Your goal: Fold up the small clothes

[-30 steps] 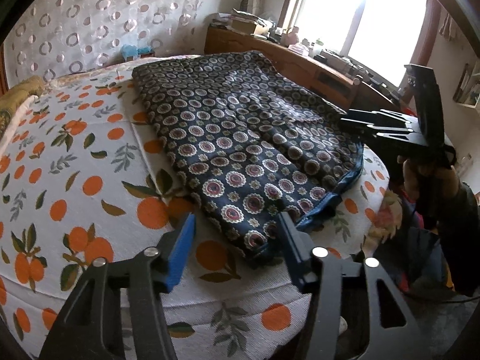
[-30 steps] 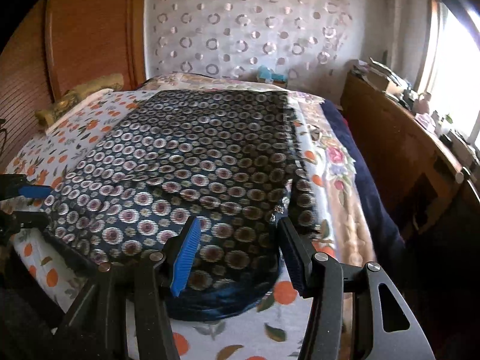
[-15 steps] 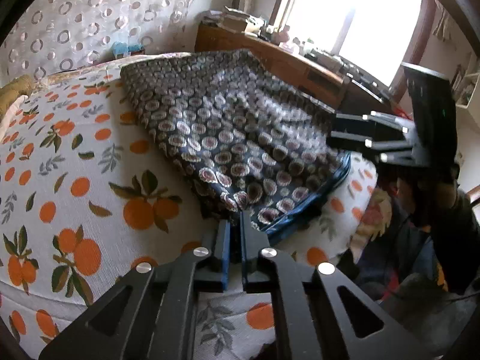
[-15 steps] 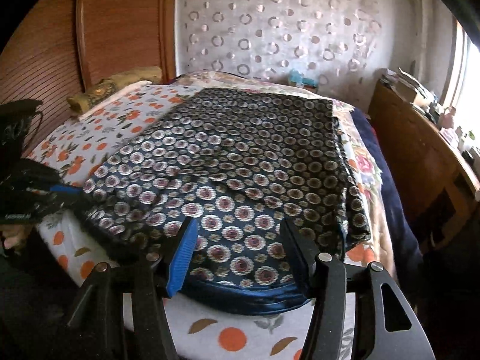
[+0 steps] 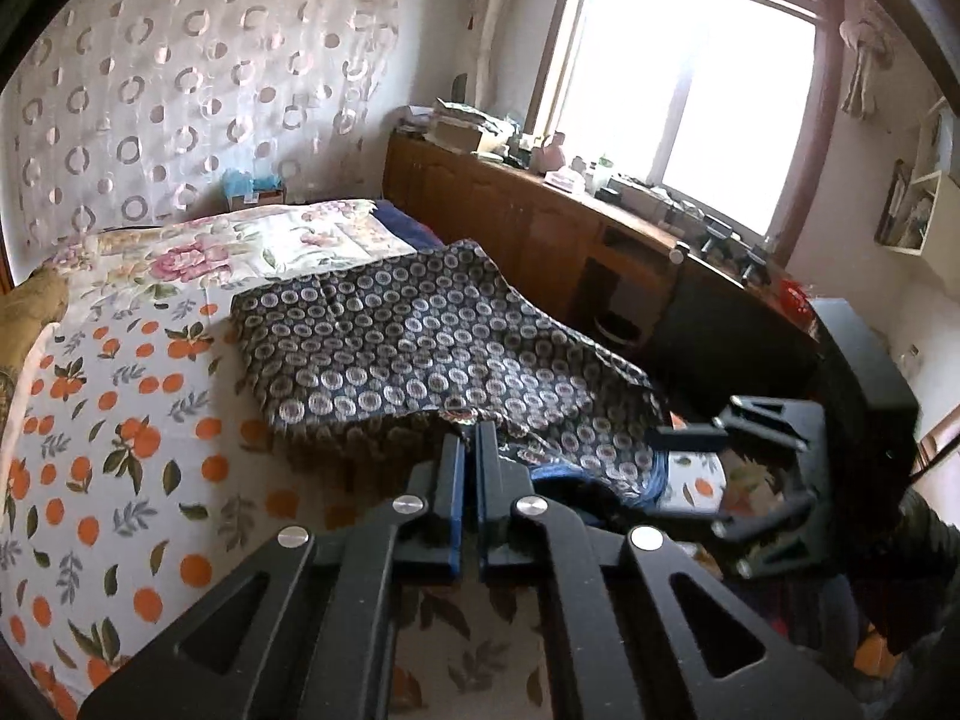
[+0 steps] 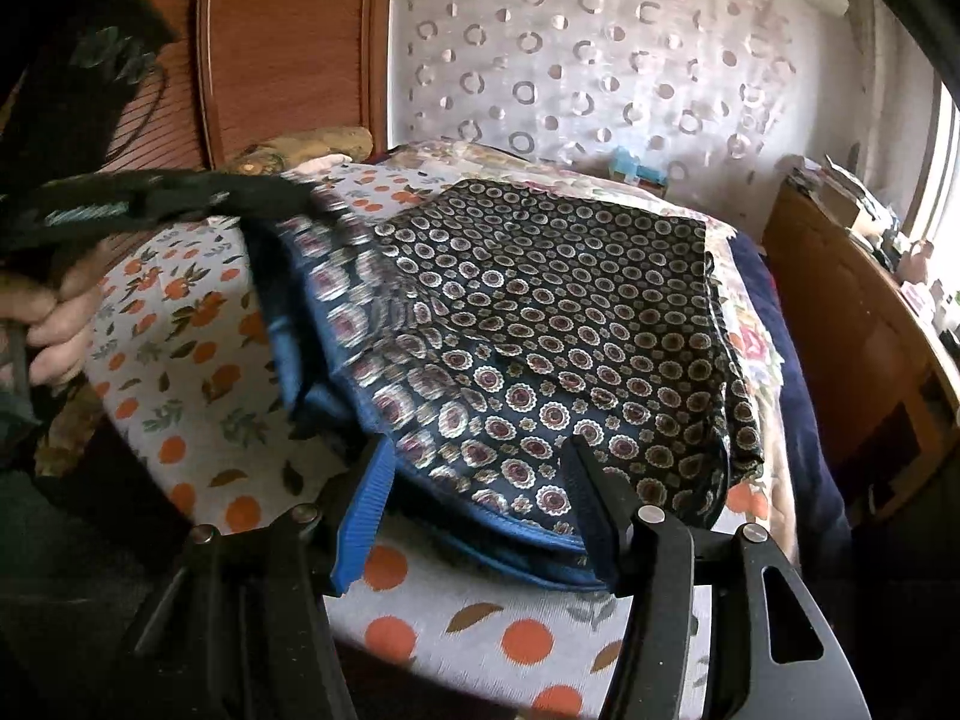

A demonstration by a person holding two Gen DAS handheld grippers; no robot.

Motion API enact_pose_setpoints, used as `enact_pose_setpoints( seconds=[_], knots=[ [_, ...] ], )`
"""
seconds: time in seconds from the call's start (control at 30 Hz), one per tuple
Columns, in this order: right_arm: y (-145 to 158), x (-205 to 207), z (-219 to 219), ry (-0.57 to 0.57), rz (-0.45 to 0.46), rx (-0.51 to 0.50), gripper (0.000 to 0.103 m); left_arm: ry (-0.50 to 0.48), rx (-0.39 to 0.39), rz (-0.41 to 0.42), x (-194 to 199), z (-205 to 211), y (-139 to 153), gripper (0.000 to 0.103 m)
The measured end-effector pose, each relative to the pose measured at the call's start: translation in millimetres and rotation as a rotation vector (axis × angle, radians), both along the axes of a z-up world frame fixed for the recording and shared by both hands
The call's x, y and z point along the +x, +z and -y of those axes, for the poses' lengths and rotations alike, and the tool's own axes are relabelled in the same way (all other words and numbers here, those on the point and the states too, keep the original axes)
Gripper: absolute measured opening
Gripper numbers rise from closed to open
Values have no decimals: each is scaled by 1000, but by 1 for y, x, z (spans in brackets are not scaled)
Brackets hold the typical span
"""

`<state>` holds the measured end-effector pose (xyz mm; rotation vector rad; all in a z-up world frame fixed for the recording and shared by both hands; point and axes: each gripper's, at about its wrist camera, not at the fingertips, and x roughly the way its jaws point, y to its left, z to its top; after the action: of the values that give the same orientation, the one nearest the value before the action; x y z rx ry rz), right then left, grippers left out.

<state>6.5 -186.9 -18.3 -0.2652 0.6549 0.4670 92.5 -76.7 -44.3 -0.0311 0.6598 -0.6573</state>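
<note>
1. The left tool (image 5: 470, 438) is clamped shut on the near edge of the garment (image 5: 420, 348), its two blue-padded fingers pressed together with a pinch of the dark patterned cloth between the tips.
2. That pinched corner is lifted off the bed (image 5: 120, 420); a shadowed gap shows under the raised edge, and the blue lining (image 6: 312, 324) is turned out where the cloth hangs from the left tool (image 6: 288, 195).
3. The rest of the garment (image 6: 570, 312) lies spread flat across the bed (image 6: 198, 396), reaching back toward the curtain (image 6: 600, 60).
4. The right tool (image 6: 480, 474) is open, its fingers wide apart at the garment's near hem, one on either side of the cloth edge; whether they touch the fabric cannot be told.
5. In the left view the right tool (image 5: 690, 437) shows at the far right, level with the garment's right corner.
6. The person's left hand (image 6: 51, 312) grips the left tool's handle at the left edge of the right view, blurred.
7. A wooden cabinet (image 5: 540, 222) runs along the bed's right side under the window (image 5: 690, 90), its top crowded with small items.
8. A pillow (image 5: 30, 312) lies at the bed's far left edge.
</note>
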Motion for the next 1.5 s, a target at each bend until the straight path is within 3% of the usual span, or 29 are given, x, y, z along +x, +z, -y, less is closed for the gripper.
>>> enact_pose_setpoints(
  seconds=[0.33,0.5,0.87,0.93,1.0,1.1,1.27,1.5],
  knots=[
    [-23,10,-8,17,-43,-46,60,40,-26,-16,8,-7,-5,3],
    [-35,27,4,-39,-65,-80,60,43,-27,-11,5,-8,-4,3],
    [-30,51,46,-178,-26,-63,59,60,-29,-8,6,-13,-4,3],
    [-29,50,43,-160,-12,-51,53,64,-24,-7,5,-13,-5,3],
    [-28,51,41,-139,-3,-46,22,68,-22,-6,5,-14,-4,3],
    [-23,51,40,-126,30,-40,9,79,-19,-2,6,-16,-3,3],
    [5,53,30,-111,115,-24,5,92,-13,6,14,-19,2,3],
    [34,93,12,-86,191,-30,4,120,-17,17,46,-27,9,3]
  ],
)
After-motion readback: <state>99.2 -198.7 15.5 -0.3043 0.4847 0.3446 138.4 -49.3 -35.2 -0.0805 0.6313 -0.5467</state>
